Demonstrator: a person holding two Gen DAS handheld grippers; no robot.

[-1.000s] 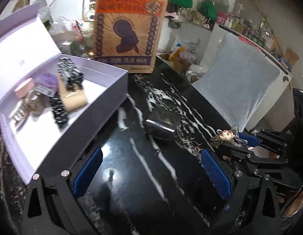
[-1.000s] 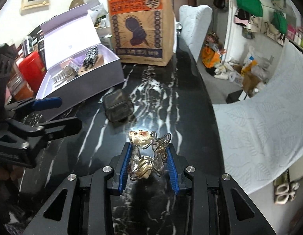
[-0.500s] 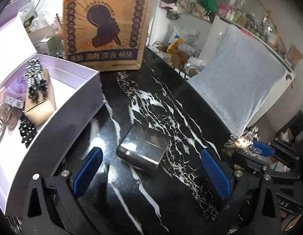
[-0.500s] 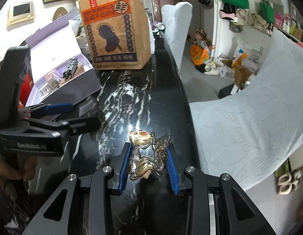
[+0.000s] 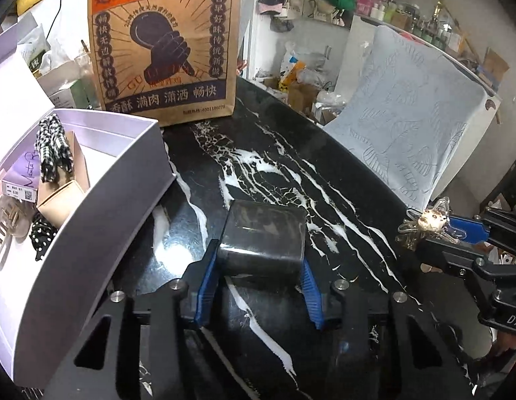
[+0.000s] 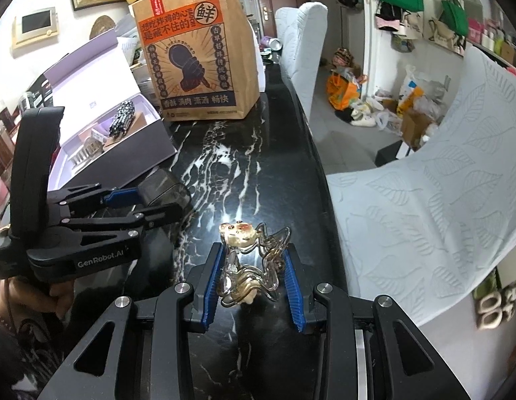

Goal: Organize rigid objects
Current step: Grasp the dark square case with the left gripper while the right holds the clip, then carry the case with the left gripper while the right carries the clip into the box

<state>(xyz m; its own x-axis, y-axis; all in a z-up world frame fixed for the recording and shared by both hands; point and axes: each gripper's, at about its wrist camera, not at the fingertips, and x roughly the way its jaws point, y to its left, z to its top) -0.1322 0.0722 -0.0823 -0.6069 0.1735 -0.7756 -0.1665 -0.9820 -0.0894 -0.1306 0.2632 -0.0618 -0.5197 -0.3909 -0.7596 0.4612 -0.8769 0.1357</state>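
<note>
Dark box (image 5: 263, 238): smoky translucent rigid case on the black marble table (image 5: 324, 173), at centre of the left wrist view, just right of the lilac gift box.
Left gripper (image 5: 260, 268): jaws have just been closing; both blue pads now press the dark box's two sides, near its closer end. In the right wrist view it sits at 9 o'clock (image 6: 147, 200), box at its tips.
Right gripper (image 6: 252, 275): clamped on the clear hair claw (image 6: 251, 263), a wavy transparent clip with a small cream face ornament on top, raised over the table. Seen from the left wrist at 3 o'clock (image 5: 431, 225).
Lilac gift box (image 5: 101, 200): lid open, at 9 o'clock in the left wrist view; holds a checkered hair clip (image 5: 52, 148), a small kraft carton (image 5: 62, 193), a purple tagged card (image 5: 22, 173) and a polka-dot item.
Paper bag (image 5: 164, 43): kraft, orange and navy print, upright at 12 o'clock, touching the gift box's far corner.
Hand (image 6: 54, 296): grips the left gripper's handle, 8 o'clock in the right wrist view.
</note>
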